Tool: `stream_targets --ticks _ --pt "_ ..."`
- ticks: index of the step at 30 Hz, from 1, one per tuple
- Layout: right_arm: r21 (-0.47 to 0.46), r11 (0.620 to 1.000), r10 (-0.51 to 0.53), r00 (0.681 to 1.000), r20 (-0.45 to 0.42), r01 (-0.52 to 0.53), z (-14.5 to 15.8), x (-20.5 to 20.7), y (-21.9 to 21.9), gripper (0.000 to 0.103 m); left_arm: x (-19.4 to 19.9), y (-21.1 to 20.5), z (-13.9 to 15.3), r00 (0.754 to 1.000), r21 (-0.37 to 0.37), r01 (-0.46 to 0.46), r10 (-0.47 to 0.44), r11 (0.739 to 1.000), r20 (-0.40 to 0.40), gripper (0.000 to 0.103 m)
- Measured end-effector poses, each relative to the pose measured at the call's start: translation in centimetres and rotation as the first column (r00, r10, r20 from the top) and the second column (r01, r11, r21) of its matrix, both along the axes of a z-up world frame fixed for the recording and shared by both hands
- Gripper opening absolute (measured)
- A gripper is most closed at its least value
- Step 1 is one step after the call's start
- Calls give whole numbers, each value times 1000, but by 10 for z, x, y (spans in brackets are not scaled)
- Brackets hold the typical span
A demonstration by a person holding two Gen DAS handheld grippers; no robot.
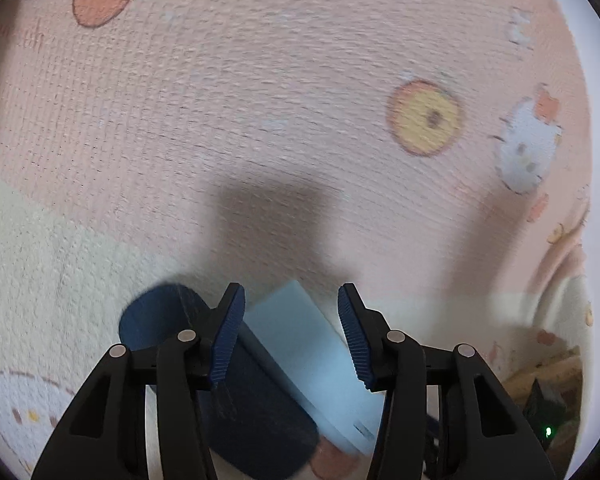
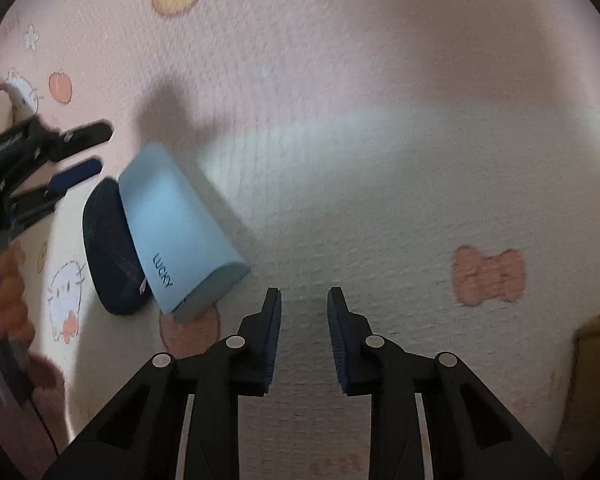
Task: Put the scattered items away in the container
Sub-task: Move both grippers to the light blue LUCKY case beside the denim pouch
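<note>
On the pink-and-cream cartoon-print mat (image 2: 380, 200) lie two scattered items touching side by side: a light blue case (image 2: 180, 228) printed "LUCKY" and, tucked against its long edge, a dark navy oval pouch (image 2: 110, 252) with what looks like a woven fabric skin. The left gripper (image 1: 291, 320) hangs right over the pair with its jaws spread wide and nothing between them — the blue case sits in the gap below, the navy pouch partly under the left-hand finger. The right gripper (image 2: 304, 320) is likewise released and empty, parked over bare mat beside the case's near end.

The blue case reads as rigid and smooth-sided (probably light, and likely a bit slippery), so a pinch across its narrow width near the middle seems safest. The navy pouch looks softer and grippier, so its long sides should suit a gentler squeeze. No container shows clearly in either view — only a yellowish edge (image 2: 596, 340) at the right.
</note>
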State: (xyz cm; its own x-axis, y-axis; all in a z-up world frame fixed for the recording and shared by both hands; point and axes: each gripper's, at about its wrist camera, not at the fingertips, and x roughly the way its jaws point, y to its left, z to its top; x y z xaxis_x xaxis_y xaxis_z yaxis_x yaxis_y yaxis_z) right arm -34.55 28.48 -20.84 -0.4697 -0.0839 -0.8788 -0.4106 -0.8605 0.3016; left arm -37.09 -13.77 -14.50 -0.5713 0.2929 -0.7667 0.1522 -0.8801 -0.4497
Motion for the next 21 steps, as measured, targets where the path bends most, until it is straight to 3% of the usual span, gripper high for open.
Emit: stream_targets --ticks 5,10,21 --pt "-8 1000 23 1000 -7 -23 -2 -6 -2 21 -15 -1 -22 996 41 46 -49 998 78 48" --pt "-21 999 43 999 -28 -43 0 -8 -2 21 -16 5 -23 993 31 85 -87 996 79 48" --pt "-7 1000 21 998 58 -21 3 33 10 21 4 42 -25 977 69 184 -191 980 97 48"
